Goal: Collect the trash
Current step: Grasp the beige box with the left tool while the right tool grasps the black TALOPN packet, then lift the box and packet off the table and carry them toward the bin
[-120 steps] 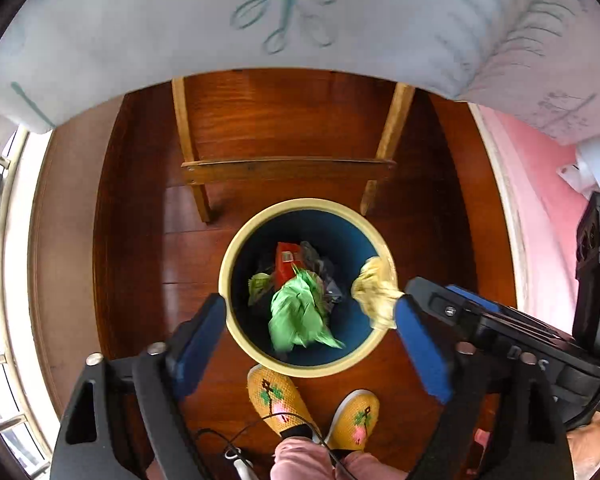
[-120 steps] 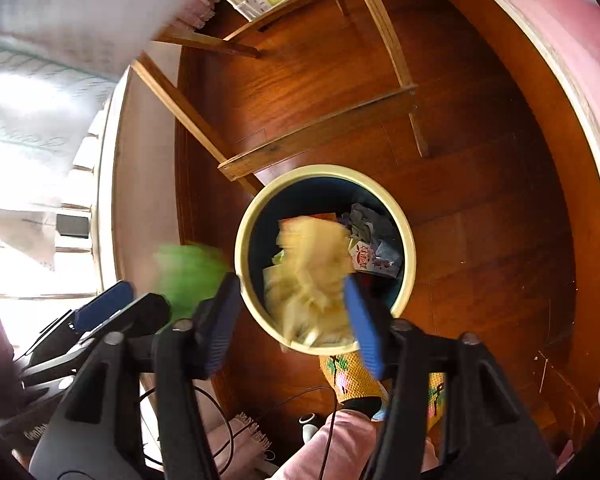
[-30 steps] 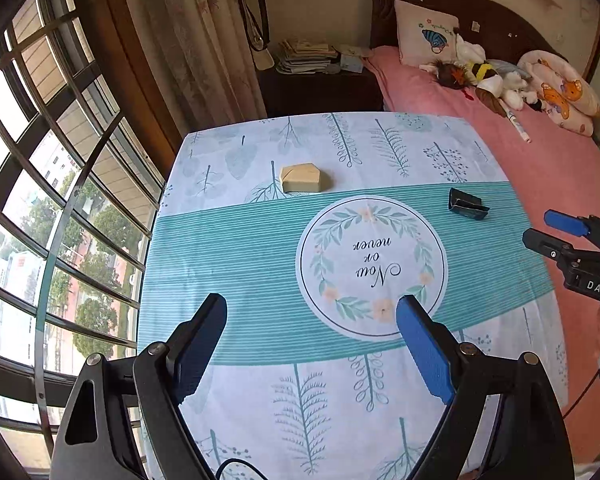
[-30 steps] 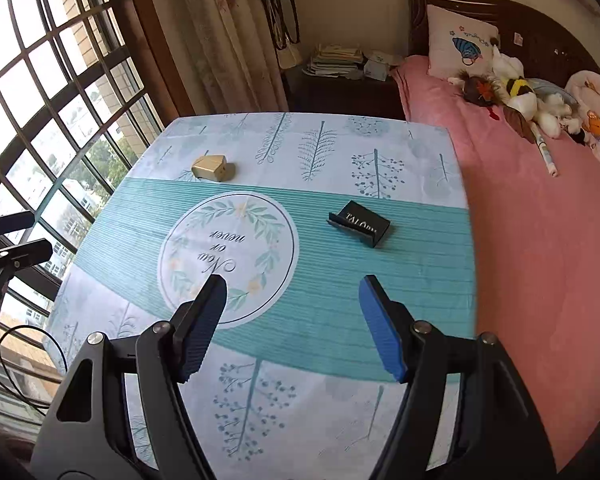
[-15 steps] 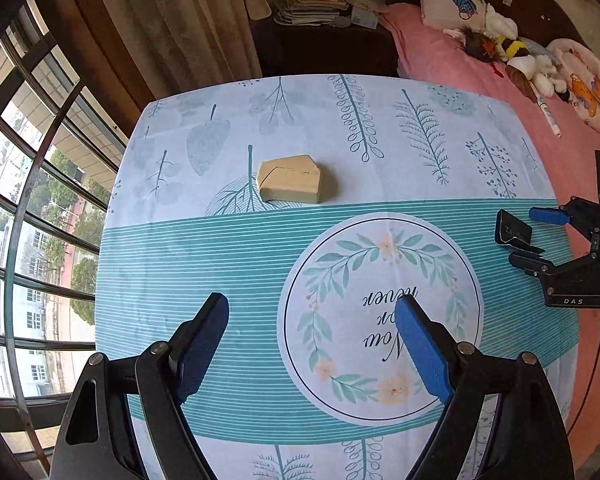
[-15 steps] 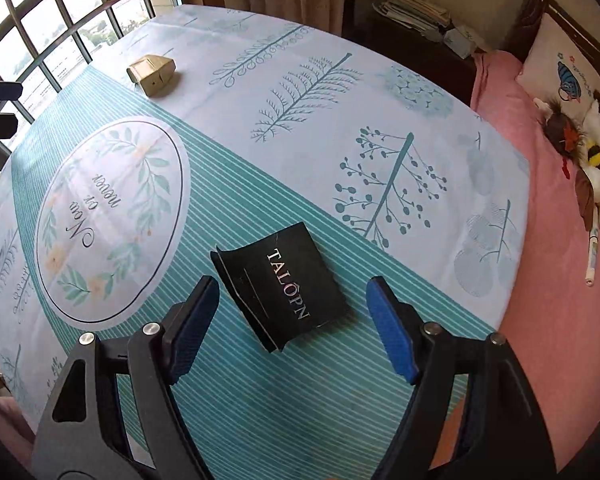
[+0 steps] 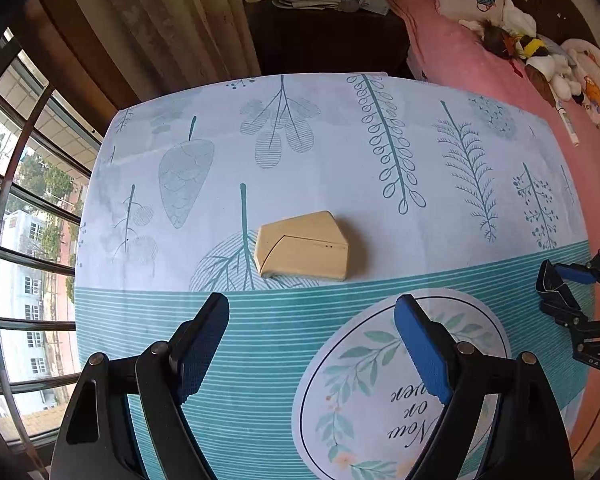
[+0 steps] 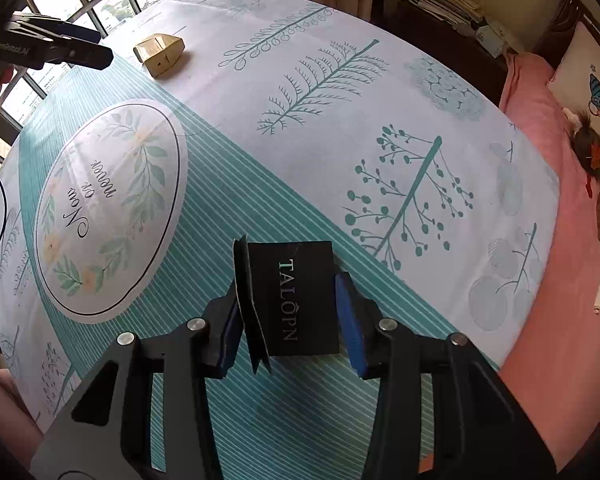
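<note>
The black TALOPN box on the tablecloth is clamped by the just-closed right gripper — its left pad half hidden; the left gripper is held wide above the beige box.

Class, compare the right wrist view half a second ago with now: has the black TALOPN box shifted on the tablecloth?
Yes. The black TALOPN box has turned: its lettering ran slantwise, now straight up the picture, across the tablecloth stripes. The right gripper jaws have just been closing around it.

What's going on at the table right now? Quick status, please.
Right tool closing on the black carton, pads at its sides. Left tool open, short of the tan box. Nothing in the way.
</note>
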### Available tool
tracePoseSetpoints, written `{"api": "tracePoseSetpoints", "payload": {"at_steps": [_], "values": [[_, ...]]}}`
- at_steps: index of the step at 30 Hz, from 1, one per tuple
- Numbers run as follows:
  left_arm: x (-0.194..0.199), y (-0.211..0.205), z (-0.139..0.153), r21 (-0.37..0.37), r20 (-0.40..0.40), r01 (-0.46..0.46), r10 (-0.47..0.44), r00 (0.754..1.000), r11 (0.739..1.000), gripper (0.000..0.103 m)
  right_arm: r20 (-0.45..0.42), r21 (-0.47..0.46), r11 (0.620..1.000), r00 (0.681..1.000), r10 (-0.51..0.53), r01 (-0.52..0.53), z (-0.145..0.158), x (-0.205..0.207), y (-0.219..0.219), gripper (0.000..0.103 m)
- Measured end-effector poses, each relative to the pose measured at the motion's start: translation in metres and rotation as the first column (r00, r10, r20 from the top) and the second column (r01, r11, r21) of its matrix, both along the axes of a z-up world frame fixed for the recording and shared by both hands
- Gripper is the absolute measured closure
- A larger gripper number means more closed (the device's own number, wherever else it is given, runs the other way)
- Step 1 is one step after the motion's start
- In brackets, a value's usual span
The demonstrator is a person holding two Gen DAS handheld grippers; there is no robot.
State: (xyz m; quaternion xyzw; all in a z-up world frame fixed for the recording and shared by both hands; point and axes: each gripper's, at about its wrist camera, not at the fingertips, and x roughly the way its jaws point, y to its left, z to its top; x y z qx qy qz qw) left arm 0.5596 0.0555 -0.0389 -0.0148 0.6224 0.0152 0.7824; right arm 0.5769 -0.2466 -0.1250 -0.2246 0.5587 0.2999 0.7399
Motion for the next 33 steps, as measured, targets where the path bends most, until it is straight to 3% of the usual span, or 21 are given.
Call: {"api": "tracePoseSetpoints", "payload": {"at_steps": [6,14,17,18,23,33], "values": [[0.027,0.01,-0.027,0.02,-0.044,-0.01,0.011,0.999,1.0,0.016,0.045,0.06,0.99,0.99,-0.132,0.13,0.012,0.002,-0.002,0.066],[0.04,0.016,-0.054,0.017,-0.071,-0.045,0.046,0.996,0.999,0.02,0.043,0.191,0.938,0.953,-0.301,0.288,0.023,0.01,-0.003,0.066],[0.044,0.017,-0.052,-0.007,-0.048,-0.052,0.051,0.998,0.999,0.032,0.026,0.21,0.93,0.949,-0.314,0.302,0.02,0.008,0.001,0.066],[0.045,0.016,-0.049,-0.007,-0.034,-0.05,0.05,0.998,0.999,0.041,0.023,0.212,0.928,0.948,-0.316,0.305,0.019,0.007,0.003,0.066],[0.042,0.009,-0.042,0.038,-0.003,-0.043,0.043,0.999,0.998,0.042,0.002,0.225,0.919,0.943,-0.334,0.325,0.016,-0.002,0.007,0.067],[0.0,-0.02,0.002,0.032,0.063,-0.026,0.024,0.998,0.999,0.042,0.009,0.241,0.906,0.933,-0.359,0.347,0.029,-0.027,0.007,0.067]]}}
